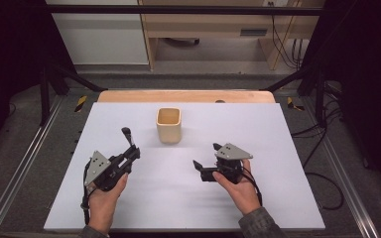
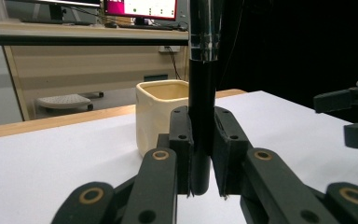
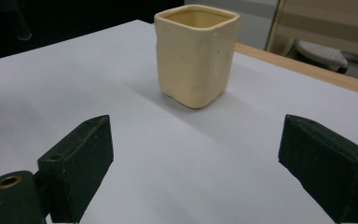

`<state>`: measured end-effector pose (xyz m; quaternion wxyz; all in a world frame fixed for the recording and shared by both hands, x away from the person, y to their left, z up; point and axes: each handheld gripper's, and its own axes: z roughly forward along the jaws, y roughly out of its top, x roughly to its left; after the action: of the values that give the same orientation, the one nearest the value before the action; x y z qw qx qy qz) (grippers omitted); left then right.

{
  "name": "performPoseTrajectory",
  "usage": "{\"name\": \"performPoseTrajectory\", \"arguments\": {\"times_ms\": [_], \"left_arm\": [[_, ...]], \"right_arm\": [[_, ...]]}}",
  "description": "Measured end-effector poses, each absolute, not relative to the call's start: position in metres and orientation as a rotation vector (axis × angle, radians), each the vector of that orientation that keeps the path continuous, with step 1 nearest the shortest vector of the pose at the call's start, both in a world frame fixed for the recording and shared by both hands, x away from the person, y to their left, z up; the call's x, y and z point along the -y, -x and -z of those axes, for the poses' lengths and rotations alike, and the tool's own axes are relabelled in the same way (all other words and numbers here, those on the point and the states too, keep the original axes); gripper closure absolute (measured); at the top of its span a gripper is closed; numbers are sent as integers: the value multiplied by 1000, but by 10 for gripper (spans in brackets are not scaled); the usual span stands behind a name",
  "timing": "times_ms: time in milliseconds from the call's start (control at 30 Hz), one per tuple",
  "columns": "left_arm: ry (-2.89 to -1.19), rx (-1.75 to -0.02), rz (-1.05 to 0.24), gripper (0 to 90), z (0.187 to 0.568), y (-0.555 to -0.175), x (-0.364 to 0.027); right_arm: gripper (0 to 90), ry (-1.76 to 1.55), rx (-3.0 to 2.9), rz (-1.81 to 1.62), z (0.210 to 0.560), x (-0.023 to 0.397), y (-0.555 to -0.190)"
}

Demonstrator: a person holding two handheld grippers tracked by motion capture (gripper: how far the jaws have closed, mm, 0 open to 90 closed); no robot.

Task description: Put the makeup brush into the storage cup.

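Note:
A cream square cup (image 1: pixel 168 125) stands upright on the white table (image 1: pixel 178 198), towards the back middle. My left gripper (image 1: pixel 133 151) is shut on a black pen-like stick (image 1: pixel 127 136), which rises upright from between its jaws. In the left gripper view the stick (image 2: pixel 203 93) is clamped between the two pads, just in front of the cup (image 2: pixel 161 112). My right gripper (image 1: pixel 206 155) is at the right of the cup, open with nothing between its jaws. In the right gripper view the cup (image 3: pixel 196 53) stands ahead, apart from the spread fingertips (image 3: pixel 81 158).
A wooden strip (image 1: pixel 186 95) runs along the table's far edge. Black frame posts and cables flank the table on both sides. The right gripper (image 2: pixel 354 116) shows at the right edge of the left gripper view.

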<state>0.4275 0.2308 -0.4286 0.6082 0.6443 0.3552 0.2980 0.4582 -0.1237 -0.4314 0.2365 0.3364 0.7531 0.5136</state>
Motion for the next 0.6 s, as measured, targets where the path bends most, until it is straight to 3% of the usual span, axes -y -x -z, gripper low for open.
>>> {"name": "performPoseTrajectory", "arguments": {"times_ms": [300,600], "left_arm": [[-1503,-816,-693,792,425,-441,-225],[-1547,-773,-717,793,407,-459,-212]], "right_arm": [[144,-908,-1916,-1380,441,174,-450],[156,-892,-1847,-1424,441,193,-444]]}}
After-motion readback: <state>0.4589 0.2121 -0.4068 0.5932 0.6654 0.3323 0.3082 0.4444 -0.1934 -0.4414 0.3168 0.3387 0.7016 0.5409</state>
